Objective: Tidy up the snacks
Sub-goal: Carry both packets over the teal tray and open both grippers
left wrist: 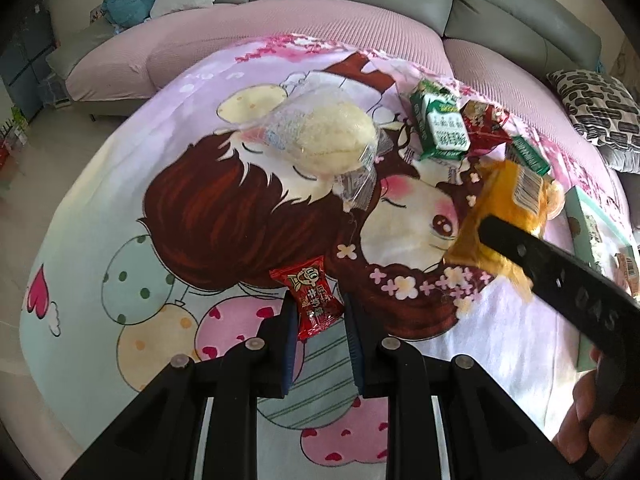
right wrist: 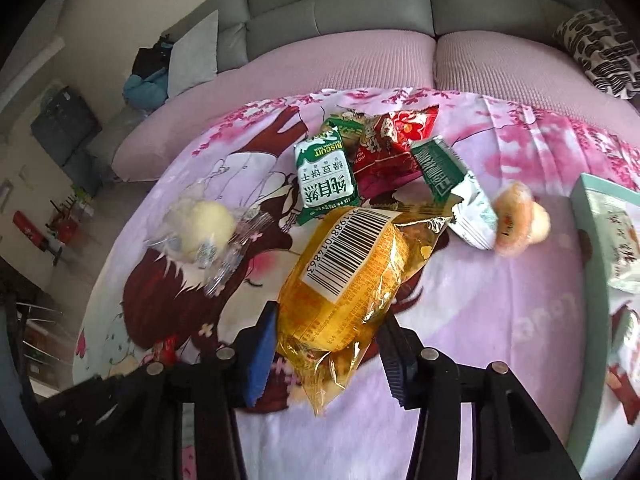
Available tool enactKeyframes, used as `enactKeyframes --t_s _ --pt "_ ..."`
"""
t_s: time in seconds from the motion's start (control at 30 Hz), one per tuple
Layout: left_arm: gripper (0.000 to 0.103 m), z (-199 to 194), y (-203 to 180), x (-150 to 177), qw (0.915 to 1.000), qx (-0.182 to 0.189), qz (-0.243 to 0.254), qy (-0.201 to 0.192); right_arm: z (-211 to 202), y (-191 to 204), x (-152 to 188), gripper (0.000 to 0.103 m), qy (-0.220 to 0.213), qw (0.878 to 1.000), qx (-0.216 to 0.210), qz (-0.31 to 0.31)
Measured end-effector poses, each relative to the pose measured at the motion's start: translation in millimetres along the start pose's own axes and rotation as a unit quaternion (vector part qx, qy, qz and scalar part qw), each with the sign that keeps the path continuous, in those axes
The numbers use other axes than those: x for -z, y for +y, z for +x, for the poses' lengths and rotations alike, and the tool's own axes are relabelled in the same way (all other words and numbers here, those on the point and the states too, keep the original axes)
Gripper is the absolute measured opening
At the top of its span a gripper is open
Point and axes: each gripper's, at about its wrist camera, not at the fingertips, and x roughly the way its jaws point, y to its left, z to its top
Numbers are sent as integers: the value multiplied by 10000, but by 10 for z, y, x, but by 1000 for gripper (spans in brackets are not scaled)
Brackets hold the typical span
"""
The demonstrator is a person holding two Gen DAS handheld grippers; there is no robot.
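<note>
Tongs around crinkly yellow barcoded packet

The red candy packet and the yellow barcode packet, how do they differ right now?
The red candy packet is small and opaque; the yellow barcode packet is much larger and shiny, see-through plastic. The candy sits between the left gripper fingers; the yellow packet sits between the right gripper fingers. The candy shows a cartoon face, the yellow one a white barcode label. Both are sealed snacks over the cartoon blanket.

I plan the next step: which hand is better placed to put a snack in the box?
Probably right: the right gripper holds the yellow packet, and the box is on its side.
</note>
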Motion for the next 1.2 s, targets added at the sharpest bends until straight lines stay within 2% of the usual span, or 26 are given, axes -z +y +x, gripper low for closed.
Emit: enactKeyframes --t_s 0.2,0.37,0.63,0.83,1.0,1.2 --pt "24 -272 -193 -57 9996 39 153 -251 -393 -79 82 50 -275 9995 -120 70" --pt "24 -454 -594 -172 9974 204 522 -457 -812 -320 98 50 -640 9972 -153 348" --pt "23 -578 -1489 -387 9859 742 1304 -740 -1237 -1171 2 50 -1034 9869 495 1138" --pt "24 -483 -2161 -426 9740 1143 1822 -710 -1434 -1764 -25 50 -1141 9766 1039 1499" --pt "24 -331 -2563 -406 9633 1572 2094 -591 -1552 -2223 -32 50 -1221 9652 1541 1723" --pt "23 -201 -2960 -443 9556 1698 2345 -540 -1627 -2672 21 50 -1294 9534 1547 2244"
